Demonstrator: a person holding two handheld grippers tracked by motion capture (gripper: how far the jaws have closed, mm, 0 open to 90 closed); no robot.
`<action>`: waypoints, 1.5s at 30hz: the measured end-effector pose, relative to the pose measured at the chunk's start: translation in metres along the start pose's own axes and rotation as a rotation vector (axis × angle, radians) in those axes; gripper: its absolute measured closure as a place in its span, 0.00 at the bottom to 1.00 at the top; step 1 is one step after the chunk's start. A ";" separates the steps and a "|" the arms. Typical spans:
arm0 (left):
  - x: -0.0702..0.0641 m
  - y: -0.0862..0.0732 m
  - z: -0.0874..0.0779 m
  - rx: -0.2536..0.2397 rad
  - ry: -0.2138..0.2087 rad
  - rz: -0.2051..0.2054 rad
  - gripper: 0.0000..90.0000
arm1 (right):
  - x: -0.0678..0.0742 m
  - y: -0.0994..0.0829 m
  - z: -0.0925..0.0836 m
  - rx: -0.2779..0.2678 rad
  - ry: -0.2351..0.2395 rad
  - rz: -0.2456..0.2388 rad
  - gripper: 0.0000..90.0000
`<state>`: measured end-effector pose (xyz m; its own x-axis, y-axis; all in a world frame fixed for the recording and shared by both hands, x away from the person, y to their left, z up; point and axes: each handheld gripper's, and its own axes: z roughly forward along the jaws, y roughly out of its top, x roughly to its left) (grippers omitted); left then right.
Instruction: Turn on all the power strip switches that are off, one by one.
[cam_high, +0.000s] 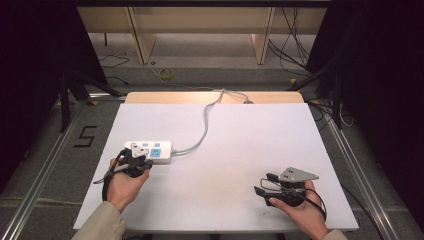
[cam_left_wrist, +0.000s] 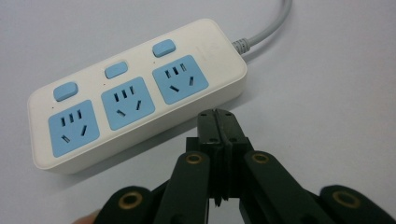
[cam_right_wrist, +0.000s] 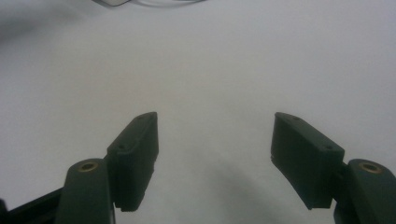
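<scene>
Power strip lies flat on the white surface, left of centre, long axis running roughly left-right in the high view. White body, three blue sockets, three blue switches. Its grey cord leaves the right end, curves up and runs off the far edge of the surface.

Left gripper sits just at the strip's near long edge, held from below by the left hand. Jaws fully closed, pads pressed together, nothing between them. In the left gripper view the tips stop just short of the strip's side wall, near the socket closest to the cord end; contact can't be confirmed, looks like a thin gap.

Right gripper is well apart, near the surface's near-right corner, in the right hand. Jaws spread wide, empty; in the right gripper view bare white surface lies between and ahead of them, with a sliver of cord at the top edge.

Room: wide open stretch between the two grippers and right of the strip, cord the one obstacle across the far-middle part. Strip sits close to the surface's left edge, little margin there. Right hand is close to the near edge.
</scene>
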<state>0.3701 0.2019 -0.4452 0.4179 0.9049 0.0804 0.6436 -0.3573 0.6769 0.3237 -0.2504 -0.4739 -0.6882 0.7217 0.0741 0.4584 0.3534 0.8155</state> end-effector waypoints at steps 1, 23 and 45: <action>0.000 0.001 0.001 -0.003 0.004 -0.004 1.00 | 0.000 0.000 0.000 0.000 0.000 0.000 0.37; 0.007 0.021 0.014 0.015 0.011 -0.021 1.00 | 0.000 0.000 0.001 0.003 0.000 -0.002 0.37; 0.011 0.044 0.034 0.050 0.023 0.001 1.00 | 0.001 -0.001 0.002 0.002 0.004 -0.003 0.36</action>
<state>0.4244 0.1881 -0.4393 0.4038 0.9096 0.0980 0.6747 -0.3685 0.6395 0.3239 -0.2491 -0.4754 -0.6916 0.7185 0.0741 0.4579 0.3568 0.8143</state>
